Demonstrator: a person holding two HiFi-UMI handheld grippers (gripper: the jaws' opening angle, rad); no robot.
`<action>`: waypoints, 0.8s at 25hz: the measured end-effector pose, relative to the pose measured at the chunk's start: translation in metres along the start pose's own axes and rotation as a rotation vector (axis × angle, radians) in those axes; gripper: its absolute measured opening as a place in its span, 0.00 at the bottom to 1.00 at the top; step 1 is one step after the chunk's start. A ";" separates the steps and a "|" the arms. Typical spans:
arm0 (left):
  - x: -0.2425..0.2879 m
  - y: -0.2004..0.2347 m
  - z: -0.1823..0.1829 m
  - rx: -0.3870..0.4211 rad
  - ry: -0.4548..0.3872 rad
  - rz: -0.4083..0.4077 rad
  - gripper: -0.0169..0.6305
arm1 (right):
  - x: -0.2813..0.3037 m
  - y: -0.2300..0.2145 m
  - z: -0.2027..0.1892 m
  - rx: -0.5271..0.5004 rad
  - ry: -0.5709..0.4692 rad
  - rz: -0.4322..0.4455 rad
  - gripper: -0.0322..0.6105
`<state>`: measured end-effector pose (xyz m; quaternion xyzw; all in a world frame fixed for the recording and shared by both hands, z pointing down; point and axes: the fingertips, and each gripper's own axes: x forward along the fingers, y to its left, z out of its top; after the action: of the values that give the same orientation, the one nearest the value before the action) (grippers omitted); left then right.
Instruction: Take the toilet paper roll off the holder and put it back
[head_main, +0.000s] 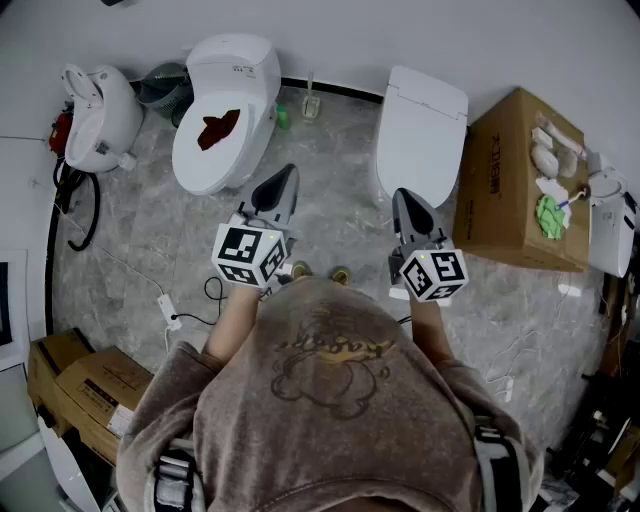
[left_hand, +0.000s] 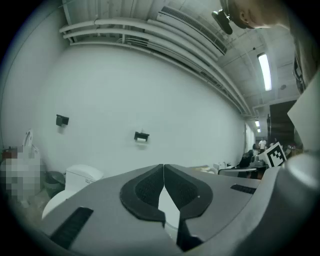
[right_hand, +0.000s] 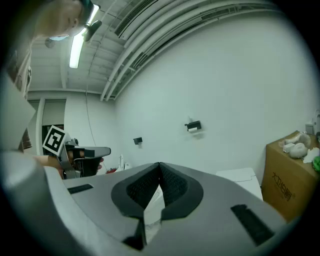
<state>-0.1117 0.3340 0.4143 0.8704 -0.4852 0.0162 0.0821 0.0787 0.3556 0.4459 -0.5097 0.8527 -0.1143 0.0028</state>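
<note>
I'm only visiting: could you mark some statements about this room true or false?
1. The left gripper and right gripper are both shut and empty. True.
2. The toilet paper roll is in the right gripper. False: it hangs on the wall holder.
3. The toilet ahead of the right gripper has its lid down. True.
4. The toilet ahead of the left gripper is covered. False: its bowl is open, with something red inside.

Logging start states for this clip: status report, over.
Jaws shut, empty: left gripper, right gripper. Untouched toilet paper roll on wall holder. Flanking the way: open toilet, closed toilet.
</note>
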 end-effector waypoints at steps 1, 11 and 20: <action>0.000 0.001 0.000 0.001 -0.001 0.001 0.06 | 0.001 0.000 0.000 -0.002 -0.001 0.000 0.04; 0.000 0.017 -0.001 -0.001 0.000 -0.015 0.06 | 0.014 0.011 0.004 -0.006 -0.012 -0.020 0.04; 0.000 0.045 -0.007 -0.004 0.008 -0.089 0.06 | 0.036 0.027 -0.013 -0.023 0.013 -0.072 0.04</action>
<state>-0.1497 0.3122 0.4271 0.8909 -0.4456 0.0149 0.0865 0.0363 0.3392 0.4574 -0.5393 0.8351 -0.1077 -0.0126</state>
